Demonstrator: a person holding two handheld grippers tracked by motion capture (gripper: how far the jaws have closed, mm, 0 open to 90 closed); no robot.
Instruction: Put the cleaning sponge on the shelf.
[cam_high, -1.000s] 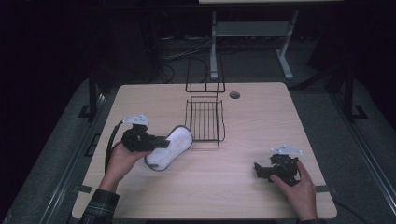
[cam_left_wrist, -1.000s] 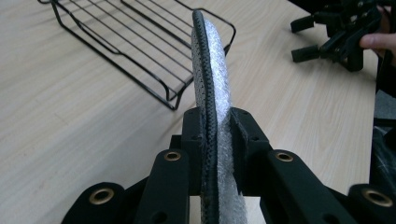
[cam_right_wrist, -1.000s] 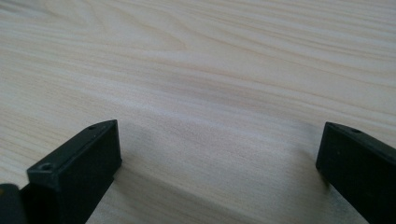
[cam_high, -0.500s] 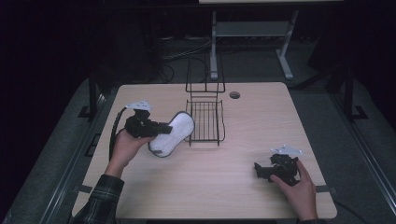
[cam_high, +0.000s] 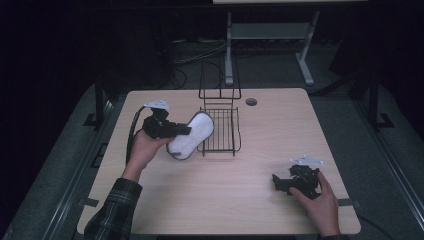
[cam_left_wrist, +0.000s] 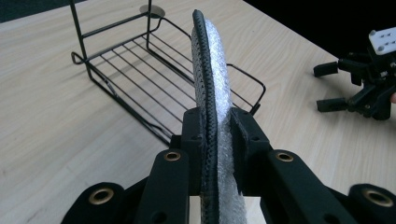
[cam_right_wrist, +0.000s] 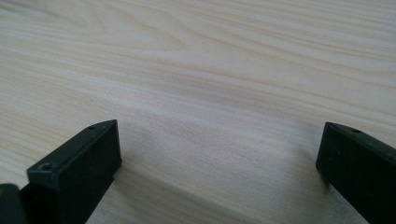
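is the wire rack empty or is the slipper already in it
Empty. The wire rack holds nothing on its bars; the slipper sits clamped on edge in the left tool, beside the rack's left side.

- The wire rack (cam_high: 219, 129) stands on the table (cam_high: 235, 200), toward the back.
- The slipper (cam_high: 191, 135) is just left of the rack, touching its edge.
- The right gripper (cam_high: 280, 182) sits far right, near the front.
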